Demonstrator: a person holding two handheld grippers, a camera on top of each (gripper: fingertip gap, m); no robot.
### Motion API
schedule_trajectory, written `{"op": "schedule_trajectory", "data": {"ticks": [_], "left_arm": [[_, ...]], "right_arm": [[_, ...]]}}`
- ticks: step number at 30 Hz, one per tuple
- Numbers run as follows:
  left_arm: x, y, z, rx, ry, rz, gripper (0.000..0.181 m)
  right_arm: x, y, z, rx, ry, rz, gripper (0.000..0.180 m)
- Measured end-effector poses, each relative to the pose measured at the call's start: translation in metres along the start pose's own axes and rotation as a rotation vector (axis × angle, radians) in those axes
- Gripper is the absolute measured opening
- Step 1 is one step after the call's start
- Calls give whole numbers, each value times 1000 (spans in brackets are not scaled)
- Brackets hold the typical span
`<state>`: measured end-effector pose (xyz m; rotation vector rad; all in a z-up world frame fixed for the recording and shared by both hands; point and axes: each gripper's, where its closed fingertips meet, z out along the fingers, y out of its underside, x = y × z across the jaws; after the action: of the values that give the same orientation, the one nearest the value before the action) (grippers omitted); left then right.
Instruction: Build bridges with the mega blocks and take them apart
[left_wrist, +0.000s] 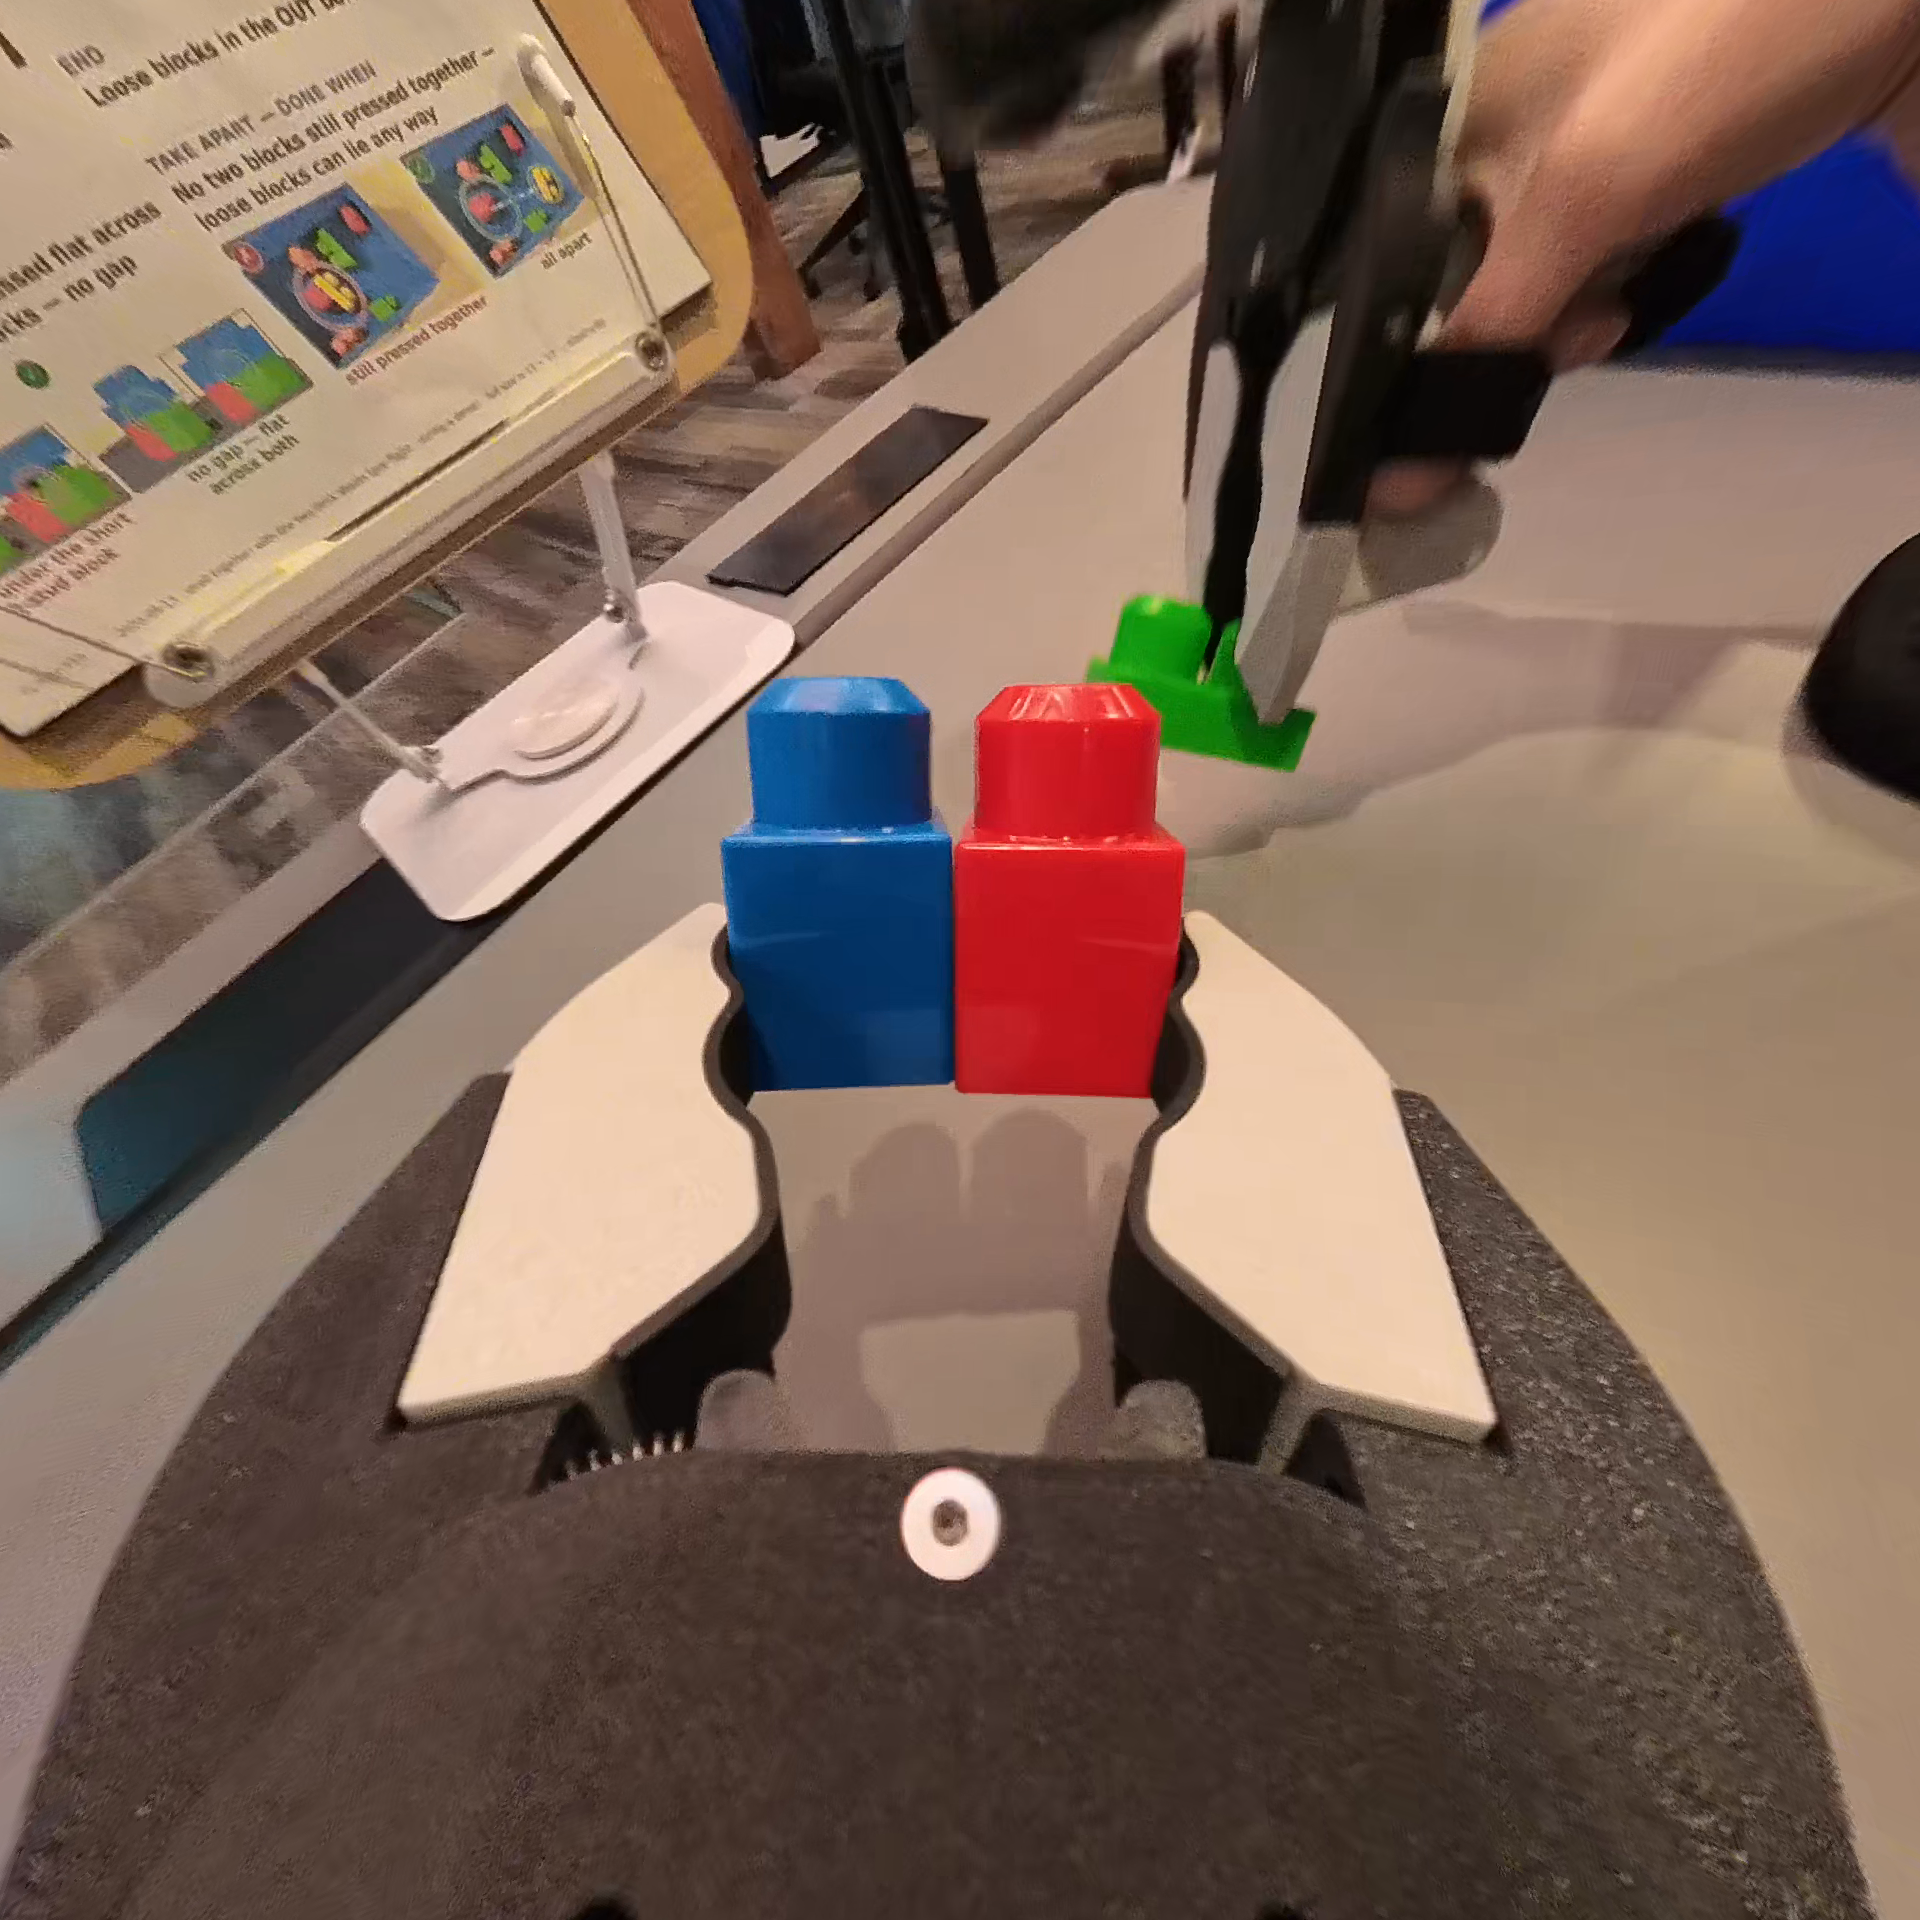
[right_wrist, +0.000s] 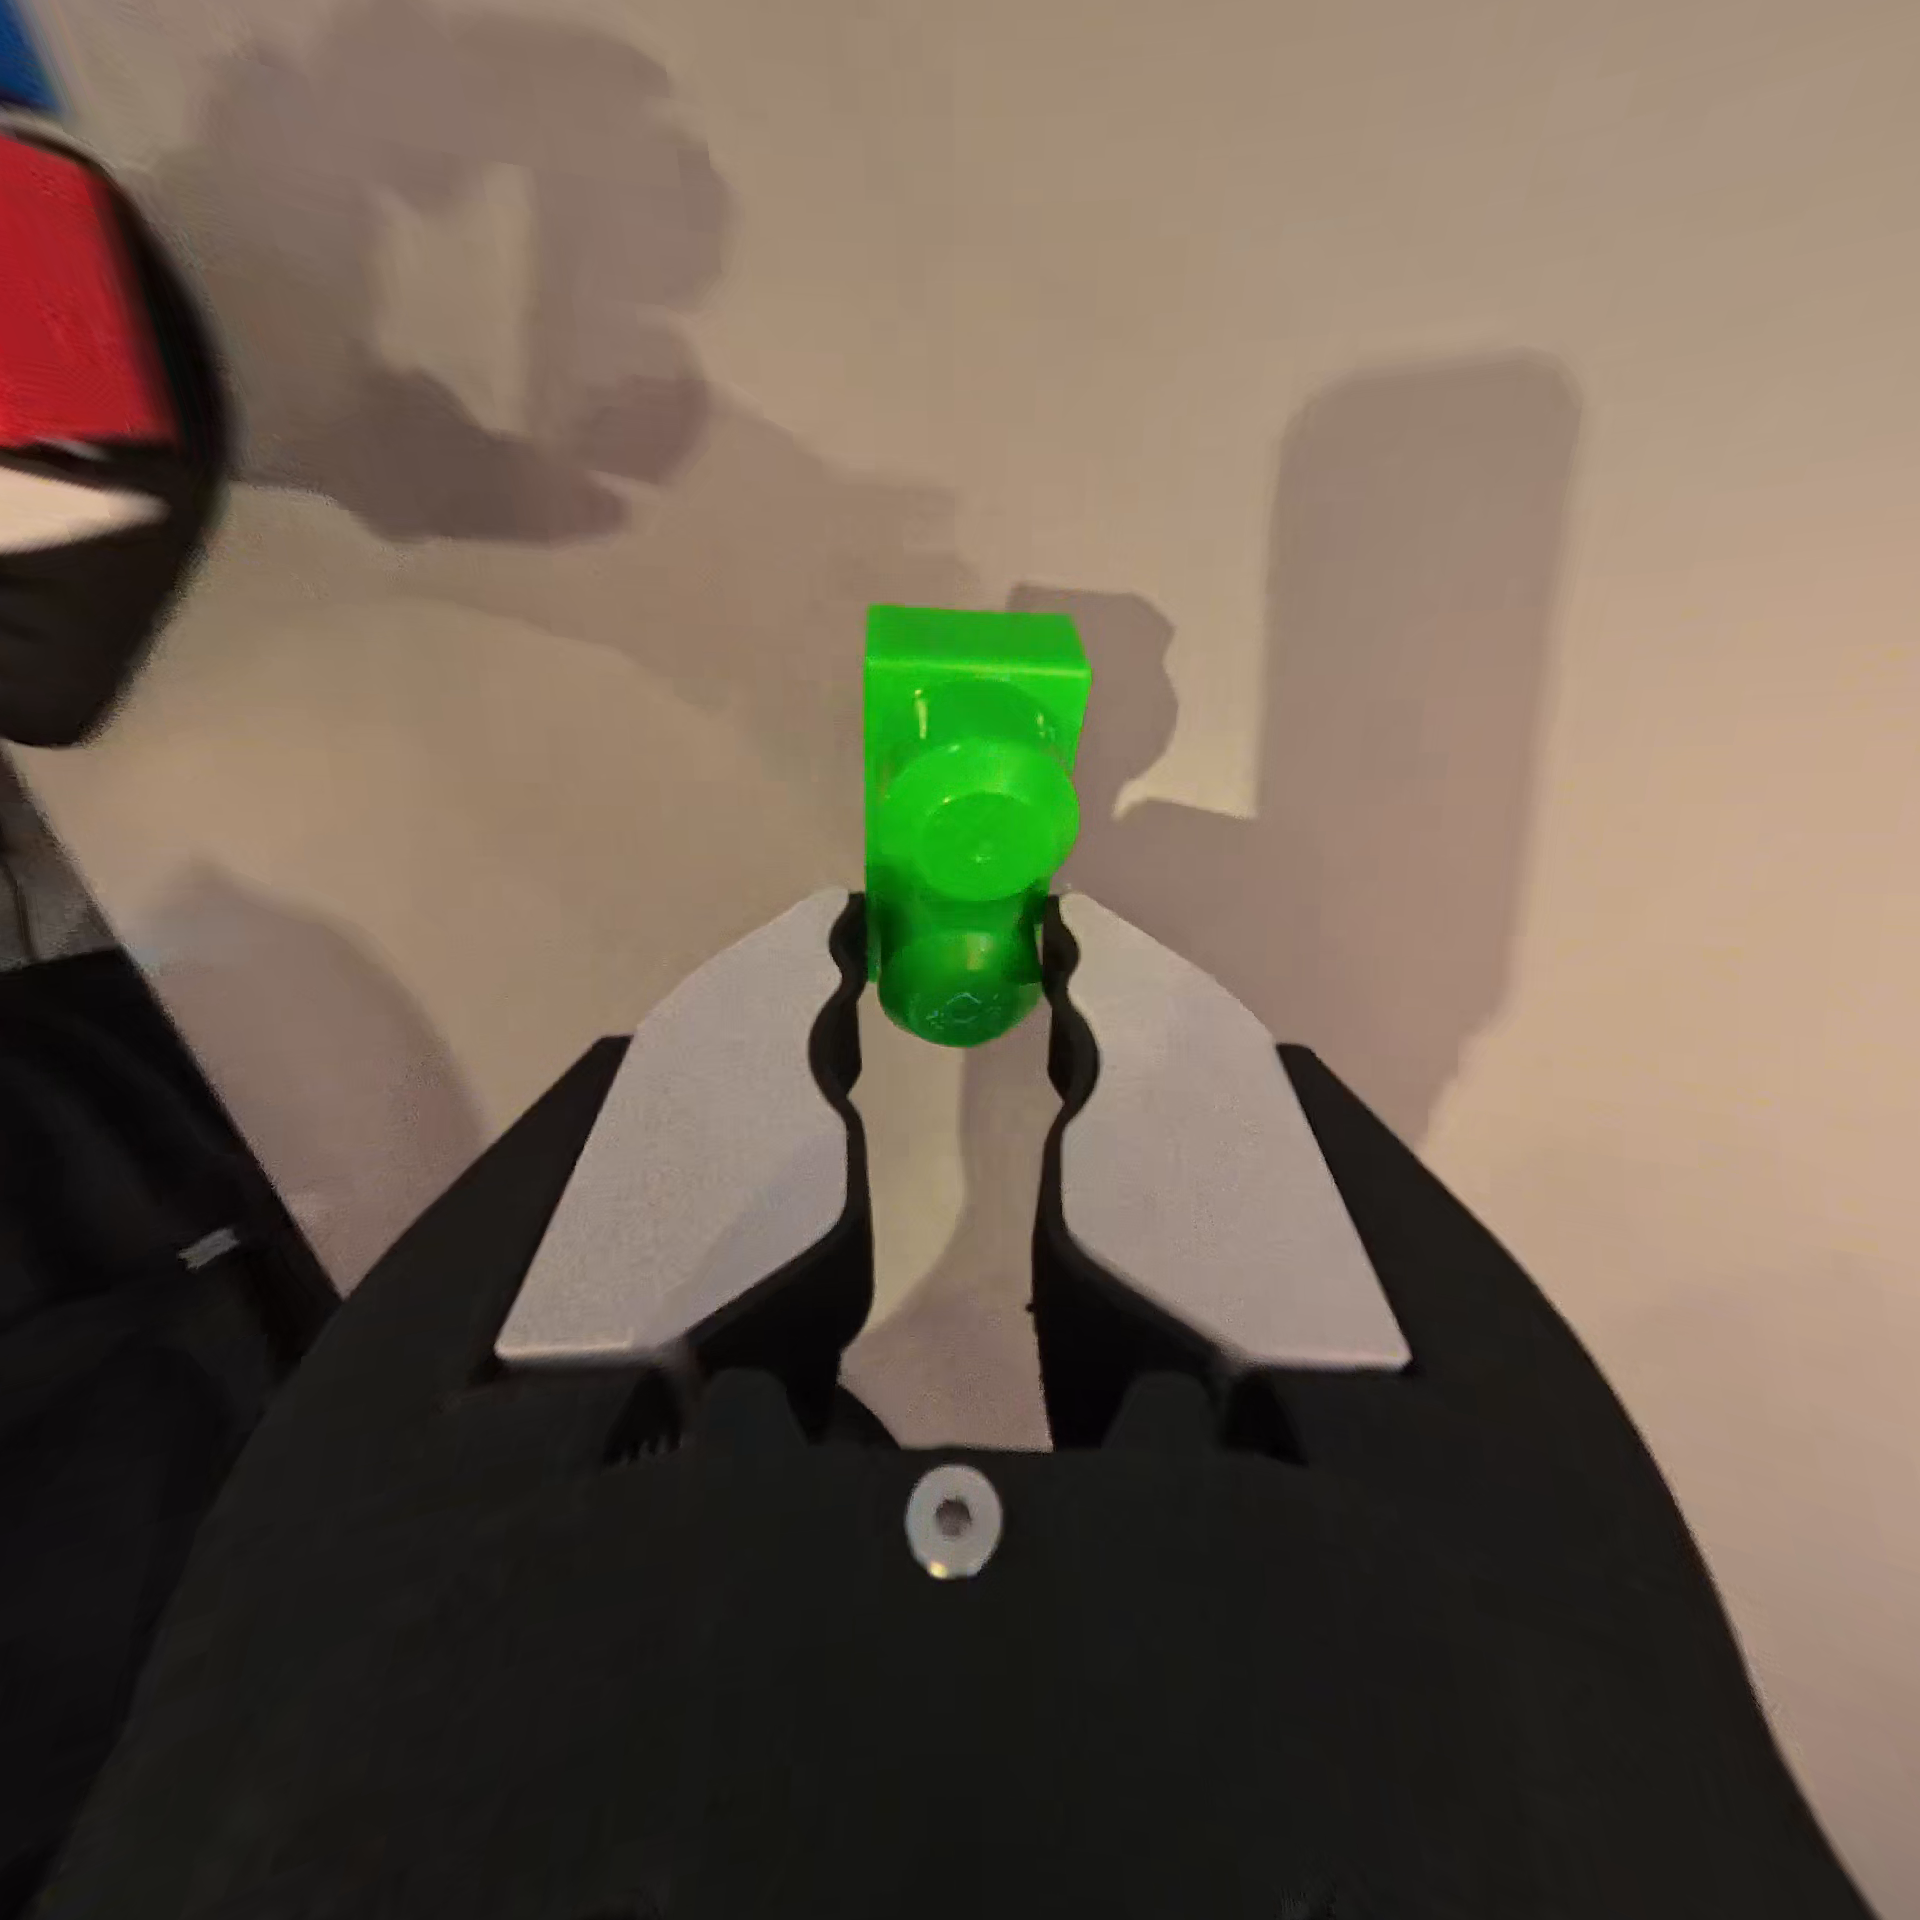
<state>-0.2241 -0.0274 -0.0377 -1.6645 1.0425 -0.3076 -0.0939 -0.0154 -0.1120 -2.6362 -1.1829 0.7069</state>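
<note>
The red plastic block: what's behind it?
Behind the red plastic block, a flat green plastic block lies on the grey table, gripped by the right tongs. Its near corner is hidden.

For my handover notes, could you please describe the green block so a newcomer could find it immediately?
On the beige table, look past the upright blue block and red block. The green block sits behind them, held by the right gripper: the only long, flat, two-stud piece.

An instruction sheet (left_wrist: 312, 291) stands on a white stand (left_wrist: 582, 748) at the grey table's (left_wrist: 1558, 1039) edge.
</note>
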Motion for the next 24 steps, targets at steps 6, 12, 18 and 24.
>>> {"op": "schedule_trajectory", "data": {"ticks": [6,12,18,24], "left_arm": [[-4,-5,-5,46,34,-77,76],[-4,-6,-5,39,28,-69,76],[-4,-6,-3,32,22,-62,76],[-1,9,8,-106,-21,79,76]], "right_arm": [[13,14,14,-113,70,4,32],[14,15,10,-116,88,-10,32],[8,8,2,-57,46,-24,32],[-64,-45,-50,344,-369,-101,32]]}}
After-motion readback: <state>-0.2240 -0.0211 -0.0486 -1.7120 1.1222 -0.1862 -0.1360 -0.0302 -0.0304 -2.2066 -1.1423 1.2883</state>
